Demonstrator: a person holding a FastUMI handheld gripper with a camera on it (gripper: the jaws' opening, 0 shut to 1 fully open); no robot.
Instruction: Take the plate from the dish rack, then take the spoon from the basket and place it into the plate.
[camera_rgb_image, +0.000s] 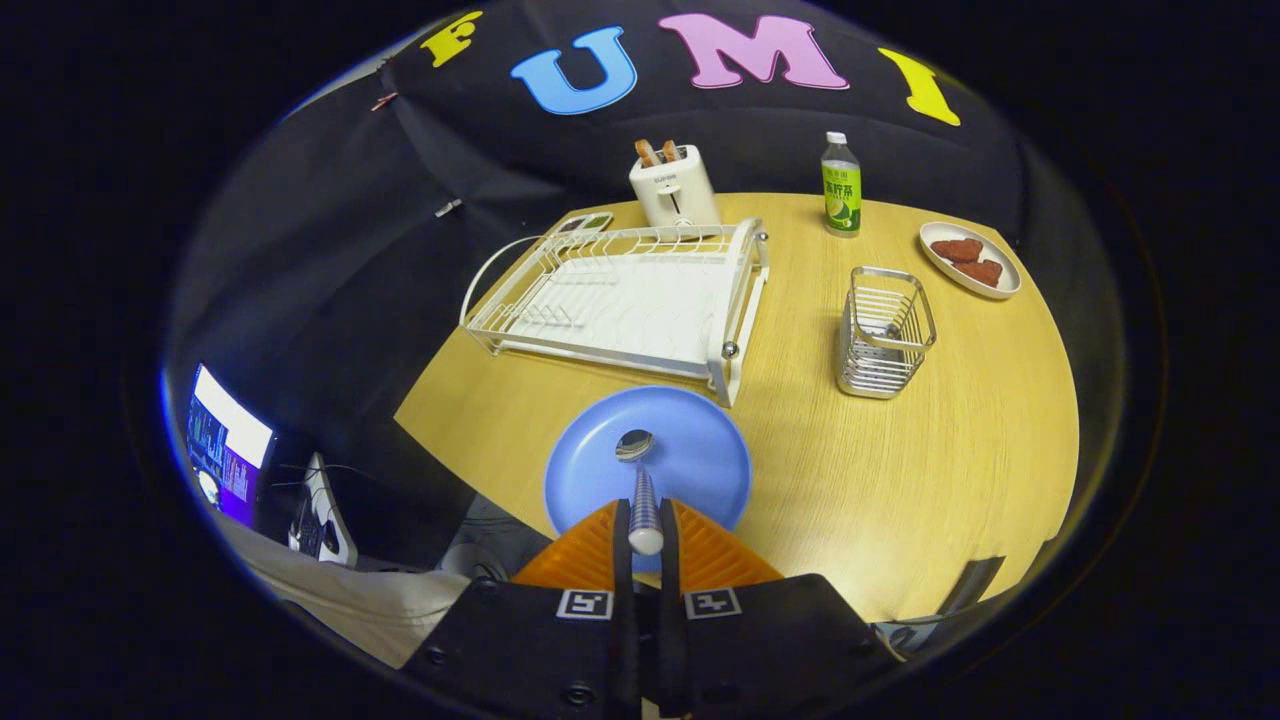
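Two fingers of your gripper (645, 520) are drawn in tight on the spoon (641, 490), pressing its handle from both sides with only that thin shaft between them. The handle's rounded end sits nearest the camera, and the bowl points forward, out beyond the fingertips.

Just ahead of the fingers, the spoon's bowl hangs over the middle of the plate (700, 455). Whether the bowl is touching the plate or hovering a little above it, you cannot tell from this angle.

That plate lies flat on the table (900, 480), just in front of the near corner of the rack (620, 300). No dishes stand in the rack, so the first part of your job looks done: the plate is out and set down.

Off to the right, well apart from the plate, stands the basket (885, 330). Something small shows low inside it, too small to name. Since the spoon is in your grip and away from the basket, the second part looks done as well.

What seems left is the last step alone: lower the spoon until it rests in the plate, then let the fingers part and leave it there.

Farther back, a toaster (672, 185) stands behind the rack, a bottle (841, 185) to its right, and a small dish (968, 260) with food lies beyond the basket.
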